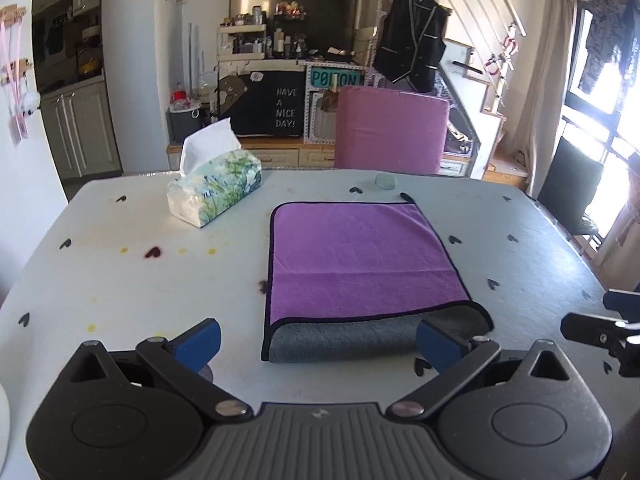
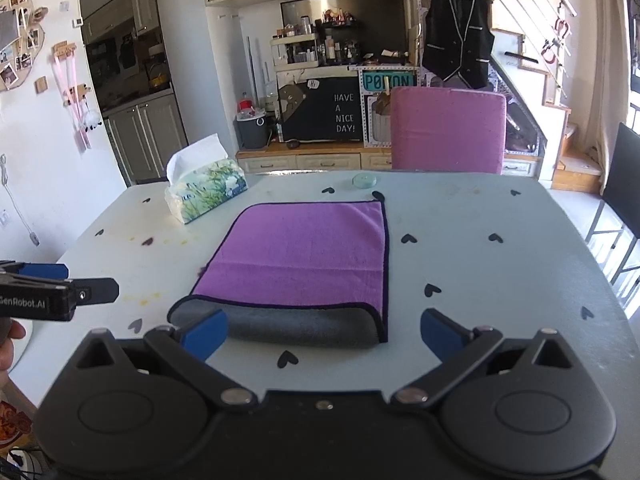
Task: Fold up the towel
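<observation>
A purple towel [image 1: 356,256] with a dark hem lies flat in the middle of the table; it also shows in the right wrist view [image 2: 304,256]. Its near edge is folded over, showing the grey underside [image 1: 360,336] [image 2: 304,326]. My left gripper [image 1: 318,342] is open and empty, just short of the towel's near edge, its fingers straddling the grey strip. My right gripper [image 2: 324,334] is open and empty too, just short of the same edge. Each gripper shows at the side of the other's view [image 1: 612,330] [image 2: 60,294].
A tissue pack [image 1: 214,188] [image 2: 206,192] stands at the far left of the white table [image 1: 132,280] [image 2: 480,280]. A small round lid [image 1: 385,180] [image 2: 364,180] lies past the towel. A pink chair [image 1: 390,132] [image 2: 446,132] stands behind the table.
</observation>
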`<act>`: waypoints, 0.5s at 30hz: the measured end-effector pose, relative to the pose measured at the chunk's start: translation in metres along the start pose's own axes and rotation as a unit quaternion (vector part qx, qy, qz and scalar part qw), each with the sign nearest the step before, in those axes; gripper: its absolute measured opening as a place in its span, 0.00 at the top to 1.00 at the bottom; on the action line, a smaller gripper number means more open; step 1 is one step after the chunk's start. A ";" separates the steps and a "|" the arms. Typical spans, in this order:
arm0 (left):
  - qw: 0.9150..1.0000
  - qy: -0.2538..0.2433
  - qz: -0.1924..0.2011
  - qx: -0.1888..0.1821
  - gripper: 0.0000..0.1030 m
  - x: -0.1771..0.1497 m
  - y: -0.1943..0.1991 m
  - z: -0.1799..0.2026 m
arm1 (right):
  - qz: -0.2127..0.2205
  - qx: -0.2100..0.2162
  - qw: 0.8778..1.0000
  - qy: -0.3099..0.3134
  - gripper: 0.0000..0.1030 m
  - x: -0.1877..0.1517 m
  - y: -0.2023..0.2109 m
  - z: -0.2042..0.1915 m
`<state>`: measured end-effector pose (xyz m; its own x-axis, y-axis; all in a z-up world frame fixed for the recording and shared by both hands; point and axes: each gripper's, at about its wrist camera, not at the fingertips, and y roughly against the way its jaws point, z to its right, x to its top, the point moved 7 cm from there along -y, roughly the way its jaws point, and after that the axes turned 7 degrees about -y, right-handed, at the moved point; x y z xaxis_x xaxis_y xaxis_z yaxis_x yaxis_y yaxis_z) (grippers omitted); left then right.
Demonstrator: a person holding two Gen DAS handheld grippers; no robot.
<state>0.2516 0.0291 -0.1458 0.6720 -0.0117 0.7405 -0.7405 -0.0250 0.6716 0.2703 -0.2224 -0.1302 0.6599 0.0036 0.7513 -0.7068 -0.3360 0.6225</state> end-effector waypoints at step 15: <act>0.999 0.009 -0.053 0.010 0.05 -0.014 -0.100 -0.020 | -0.020 -0.023 1.000 -0.003 0.00 -0.009 -0.099 0.024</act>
<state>0.3160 0.0514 -0.2226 0.7460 0.0105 0.6658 -0.6648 -0.0448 0.7456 0.3404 -0.2117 -0.2037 0.6896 0.0102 0.7241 -0.6905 -0.2920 0.6618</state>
